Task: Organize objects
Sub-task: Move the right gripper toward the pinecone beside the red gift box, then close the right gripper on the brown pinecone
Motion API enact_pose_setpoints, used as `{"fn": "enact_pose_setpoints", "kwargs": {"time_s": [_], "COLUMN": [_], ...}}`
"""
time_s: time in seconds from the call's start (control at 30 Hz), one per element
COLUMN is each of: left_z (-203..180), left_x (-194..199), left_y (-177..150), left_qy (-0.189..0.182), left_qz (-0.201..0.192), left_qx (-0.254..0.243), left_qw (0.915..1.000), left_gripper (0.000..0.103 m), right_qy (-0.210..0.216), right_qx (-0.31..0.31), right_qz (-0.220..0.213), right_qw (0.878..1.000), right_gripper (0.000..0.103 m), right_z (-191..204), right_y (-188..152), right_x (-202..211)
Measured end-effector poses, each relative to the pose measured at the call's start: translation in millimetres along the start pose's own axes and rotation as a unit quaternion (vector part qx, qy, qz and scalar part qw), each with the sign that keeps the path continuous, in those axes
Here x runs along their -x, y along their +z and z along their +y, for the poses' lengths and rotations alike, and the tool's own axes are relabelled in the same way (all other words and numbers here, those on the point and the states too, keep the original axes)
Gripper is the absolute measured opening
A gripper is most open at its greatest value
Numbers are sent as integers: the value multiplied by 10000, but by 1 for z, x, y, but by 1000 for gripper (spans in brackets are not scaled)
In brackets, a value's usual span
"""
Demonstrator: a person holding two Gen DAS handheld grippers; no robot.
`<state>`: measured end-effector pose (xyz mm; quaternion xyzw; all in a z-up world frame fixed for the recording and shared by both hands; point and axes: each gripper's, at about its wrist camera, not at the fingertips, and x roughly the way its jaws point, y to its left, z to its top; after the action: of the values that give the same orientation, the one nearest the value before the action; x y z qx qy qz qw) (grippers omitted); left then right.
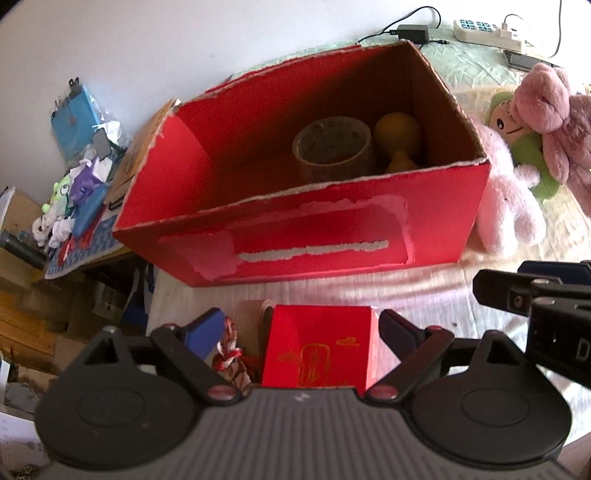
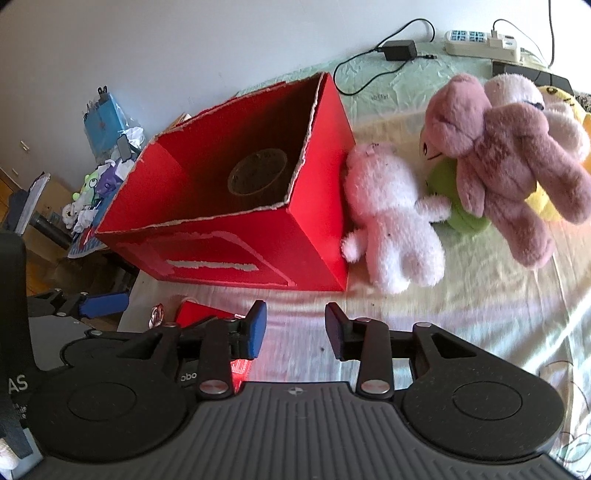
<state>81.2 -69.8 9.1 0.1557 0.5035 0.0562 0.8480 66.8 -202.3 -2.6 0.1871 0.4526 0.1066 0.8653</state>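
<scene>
Bright daylight, soft shadows, slight blur, strong fisheye bending at edges

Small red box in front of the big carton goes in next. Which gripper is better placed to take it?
Left. The left gripper is open with the small red box between its fingers. The right gripper, also open, faces bare bedsheet beside it.

Left wrist view: close, angled down over a bed at a red box (image 1: 303, 206). Right wrist view: similar, further right. Shared: box, pink plush toy (image 2: 391, 221), power strip (image 1: 487, 33).
</scene>
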Motion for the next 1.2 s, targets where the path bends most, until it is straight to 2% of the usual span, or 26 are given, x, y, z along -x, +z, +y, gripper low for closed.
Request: {"fn": "enact_pose_setpoints", "kwargs": {"time_s": [0.2, 0.37, 0.6, 0.67, 0.8, 0.83, 0.93, 1.0, 1.2], "left_z": [9, 23, 24, 18, 4, 3, -1, -3, -3], "left_x": [0, 3, 17, 20, 22, 20, 15, 12, 0], "left_y": [-11, -32, -72, -78, -83, -84, -85, -85, -82], "left_qy": [-247, -904, -1852, -2048, -2371, -2429, -2596, -2650, -2552], "left_qz": [81, 88, -76, -134, -158, -141, -67, -55, 17], "left_qx": [116, 240, 12, -99, -269, -276, -230, -184, -72], "left_qw": [9996, 9956, 9827, 9787, 9710, 9696, 9654, 9641, 9669], "left_gripper": [92, 88, 82, 81, 73, 71, 64, 64, 64], "right_qy": [152, 453, 1073, 1240, 1564, 1639, 1791, 1859, 1994], "right_qx": [33, -69, -465, -629, -822, -844, -910, -976, -1088], "right_qz": [322, 666, 1140, 1263, 1501, 1565, 1684, 1741, 1889], "right_qw": [9994, 9967, 9866, 9822, 9727, 9703, 9650, 9621, 9554], "right_gripper": [38, 38, 38, 39, 42, 47, 52, 53, 53], "right_z": [-5, -13, -29, -33, -37, -37, -37, -38, -41], "right_y": [-7, -16, -28, -31, -35, -36, -38, -39, -37], "right_x": [-5, -13, -26, -30, -38, -40, -44, -47, -57]}}
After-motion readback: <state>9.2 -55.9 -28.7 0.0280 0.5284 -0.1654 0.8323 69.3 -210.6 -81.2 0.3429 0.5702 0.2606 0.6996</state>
